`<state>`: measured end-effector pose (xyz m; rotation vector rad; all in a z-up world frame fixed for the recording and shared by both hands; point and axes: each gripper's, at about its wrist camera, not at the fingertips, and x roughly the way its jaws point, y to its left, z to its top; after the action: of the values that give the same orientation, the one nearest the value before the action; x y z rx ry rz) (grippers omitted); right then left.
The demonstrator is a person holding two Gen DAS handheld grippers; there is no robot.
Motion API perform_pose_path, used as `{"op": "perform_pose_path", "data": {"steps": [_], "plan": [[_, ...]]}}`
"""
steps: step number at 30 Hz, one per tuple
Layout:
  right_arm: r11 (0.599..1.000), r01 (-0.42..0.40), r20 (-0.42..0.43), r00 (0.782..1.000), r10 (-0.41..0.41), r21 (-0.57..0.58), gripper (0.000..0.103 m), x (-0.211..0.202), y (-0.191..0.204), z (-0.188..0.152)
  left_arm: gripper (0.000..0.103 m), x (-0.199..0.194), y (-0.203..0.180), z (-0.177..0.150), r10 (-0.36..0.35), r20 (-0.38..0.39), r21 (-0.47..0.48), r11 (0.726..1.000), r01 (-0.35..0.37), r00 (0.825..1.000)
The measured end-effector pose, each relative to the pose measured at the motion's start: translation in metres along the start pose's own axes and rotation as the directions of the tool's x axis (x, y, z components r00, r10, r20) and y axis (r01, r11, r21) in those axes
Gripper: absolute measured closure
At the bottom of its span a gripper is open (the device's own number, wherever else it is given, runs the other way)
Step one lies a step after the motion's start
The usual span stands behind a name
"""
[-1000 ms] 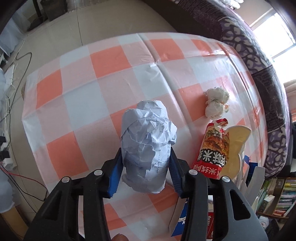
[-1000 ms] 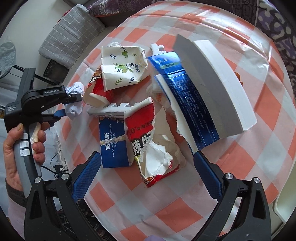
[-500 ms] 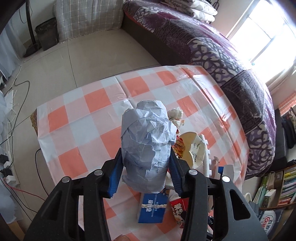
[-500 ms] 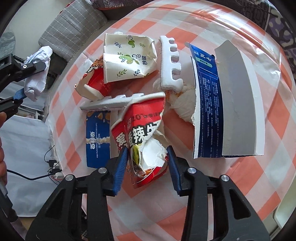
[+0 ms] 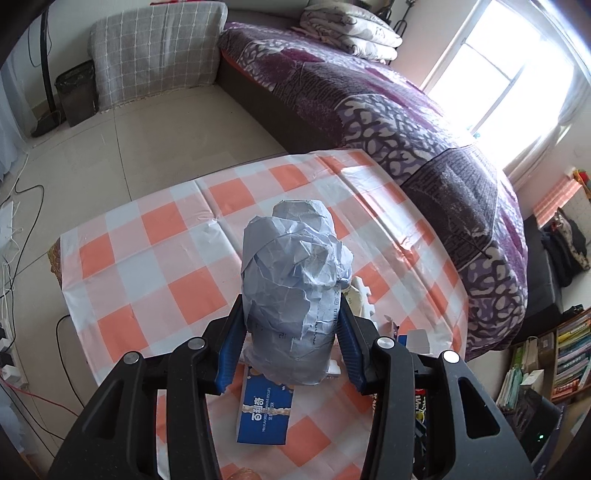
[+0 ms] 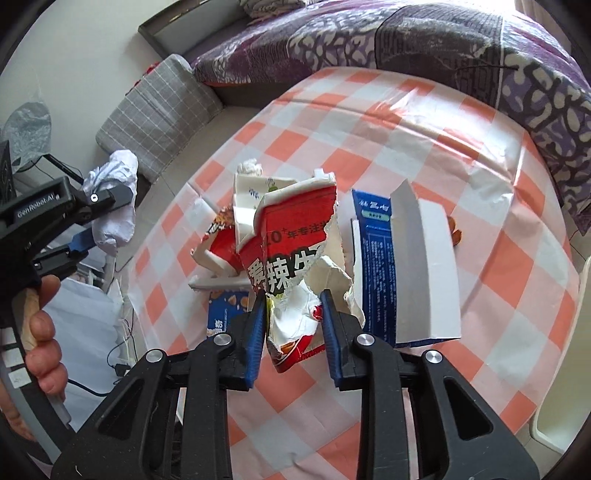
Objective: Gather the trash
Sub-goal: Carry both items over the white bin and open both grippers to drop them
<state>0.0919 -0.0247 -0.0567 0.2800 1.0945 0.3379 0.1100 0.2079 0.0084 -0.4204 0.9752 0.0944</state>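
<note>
surface: checked-cloth table (image 6: 424, 147) | on it: blue carton (image 6: 376, 273), small blue packet (image 5: 266, 413), white foam strip (image 6: 218, 283), possibly paper cup (image 6: 255, 188)

This is a lived-in room of a home, part bedroom and part sitting room. A bed (image 5: 388, 110) with a purple patterned cover fills one side, folded quilts (image 5: 351, 29) stacked at its head beside a bright window (image 5: 506, 74). A grey checked cushion (image 5: 155, 48) leans against the wall, next to a small black waste bin (image 5: 75, 92) on the pale tiled floor (image 5: 147, 136). A bookshelf (image 5: 554, 354) crammed with books stands in the corner. The tabletop (image 5: 147, 258) wears an orange-and-white checked plastic cloth, and cables (image 5: 18, 199) trail across the floor toward a power strip.
</note>
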Motion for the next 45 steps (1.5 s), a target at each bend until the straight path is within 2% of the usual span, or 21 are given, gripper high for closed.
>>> {"op": "perform_pose_path", "data": {"steps": [5,11,18,25,33,40,43,45], "plan": [[0.999,0.002,0.093,0.996,-0.006,0.039,0.076,-0.030,-0.015,0.007,0.057,-0.014,-0.023,-0.009,-0.026,0.057,0.046,0.999,0.023,0.998],[0.995,0.057,0.188,0.980,-0.072,0.088,0.075,-0.062,-0.039,0.008,0.057,-0.019,-0.052,-0.025,-0.054,0.089,0.105,0.993,0.044,0.995],[0.983,0.101,0.223,0.965,-0.135,0.154,0.074,-0.089,-0.076,0.005,0.057,-0.012,-0.091,-0.047,-0.094,0.073,0.182,0.980,0.079,0.993],[0.957,0.143,0.214,0.956,-0.200,0.252,0.074,-0.113,-0.119,-0.005,0.057,-0.001,-0.136,-0.079,-0.123,0.036,0.292,0.950,0.107,0.992],[0.888,0.199,0.143,0.950,-0.279,0.414,0.072,-0.132,-0.177,-0.020,0.057,0.012,-0.184,-0.115,-0.158,-0.026,0.407,0.900,0.155,0.987],[0.822,0.251,0.144,0.918,-0.370,0.511,0.066,-0.165,-0.216,-0.033,0.057,0.021,-0.218,-0.142,-0.193,-0.089,0.454,0.866,0.213,0.977],[0.802,0.236,0.163,0.911,-0.380,0.549,0.063,-0.180,-0.232,-0.036,0.057,0.022,-0.231,-0.154,-0.210,-0.115,0.474,0.847,0.239,0.971],[0.787,0.222,0.178,0.905,-0.386,0.575,0.049,-0.190,-0.242,-0.039,0.057,0.024,-0.240,-0.161,-0.215,-0.131,0.488,0.836,0.252,0.968]]}}
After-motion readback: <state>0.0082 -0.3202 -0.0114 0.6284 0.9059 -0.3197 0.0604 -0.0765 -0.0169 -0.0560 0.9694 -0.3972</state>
